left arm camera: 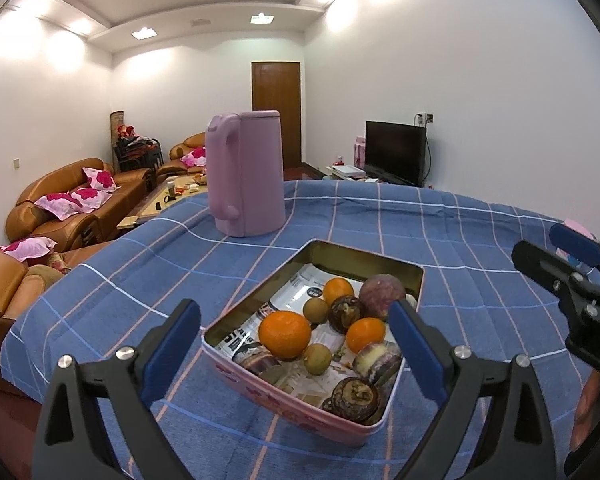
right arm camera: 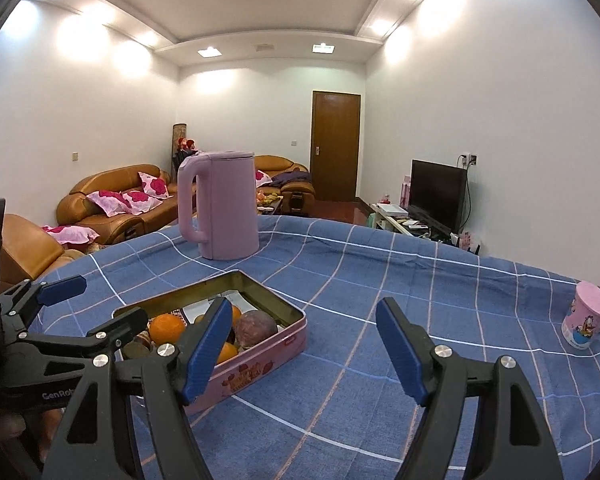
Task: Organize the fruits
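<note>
All fruit in view, oranges [left arm camera: 285, 334] and darker purple-brown pieces, lies inside the pink tin [left arm camera: 296, 408] on the desk [left arm camera: 460, 240], as a sorted state would leave it or as a stock to draw from. Left gripper [left arm camera: 296, 344] hovers over the tin, jaws apart and empty. Right gripper [right arm camera: 302, 350] hangs beside the tin, jaws apart, holding nothing; kettle [right arm camera: 224, 204] stands behind.

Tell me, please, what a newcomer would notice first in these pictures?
First, the pink tin in the middle of the blue checked cloth, holding oranges and dark fruits on printed paper. Behind it stands a tall pink kettle. Both grippers are open and empty: the left gripper frames the tin, the right gripper hovers beside it.
</note>
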Demonstrator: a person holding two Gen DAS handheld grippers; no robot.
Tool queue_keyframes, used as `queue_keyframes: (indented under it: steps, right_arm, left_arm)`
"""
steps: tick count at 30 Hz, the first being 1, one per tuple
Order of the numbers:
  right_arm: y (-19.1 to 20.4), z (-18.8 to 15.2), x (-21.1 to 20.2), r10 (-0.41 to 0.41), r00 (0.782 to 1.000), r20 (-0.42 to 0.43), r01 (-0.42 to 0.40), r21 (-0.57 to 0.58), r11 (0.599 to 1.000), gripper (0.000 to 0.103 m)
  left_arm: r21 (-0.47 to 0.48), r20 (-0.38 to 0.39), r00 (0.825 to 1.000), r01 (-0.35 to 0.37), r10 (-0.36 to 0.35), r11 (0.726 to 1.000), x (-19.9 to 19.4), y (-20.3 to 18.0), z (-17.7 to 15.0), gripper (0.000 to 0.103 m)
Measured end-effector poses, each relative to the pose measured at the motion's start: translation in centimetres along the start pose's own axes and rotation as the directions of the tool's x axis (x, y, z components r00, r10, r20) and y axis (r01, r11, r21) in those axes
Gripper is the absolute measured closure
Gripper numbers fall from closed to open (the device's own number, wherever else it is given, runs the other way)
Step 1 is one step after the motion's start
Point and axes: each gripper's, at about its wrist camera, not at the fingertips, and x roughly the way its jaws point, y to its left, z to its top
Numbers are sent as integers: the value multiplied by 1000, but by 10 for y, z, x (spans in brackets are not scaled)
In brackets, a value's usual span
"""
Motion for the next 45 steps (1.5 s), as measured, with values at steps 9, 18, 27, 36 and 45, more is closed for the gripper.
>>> queue_keyframes:
  steps: [9, 18, 27, 36, 45]
  right_arm:
    - [-2, -2, -5, 2, 1000, 14, -2, 8, 1000, 27]
    - [-3, -2, -8, 3, 1000, 19, -3, 15, 1000, 27]
    - [-3, -3, -10, 4, 1000, 20, -4, 21, 1000, 26]
    - [-4, -3, -10, 10, 1000, 16, -10, 18, 1000, 26]
    - [-4, -4, -9, 9, 1000, 11, -9, 21, 1000, 26]
  left_arm:
    - [1, 10, 1000, -3, 3, 1000, -2, -1, 3, 5]
    - [7, 18, 1000, -3, 3, 1000, -6, -5, 3, 5]
    - [7, 26, 1000, 0, 0, 1000, -9, -7, 3, 1]
    - [0, 38, 999, -7, 7, 1000, -12, -5, 5, 0]
    - [-5, 46, 999, -11, 11, 1000, -16, -3, 8, 0]
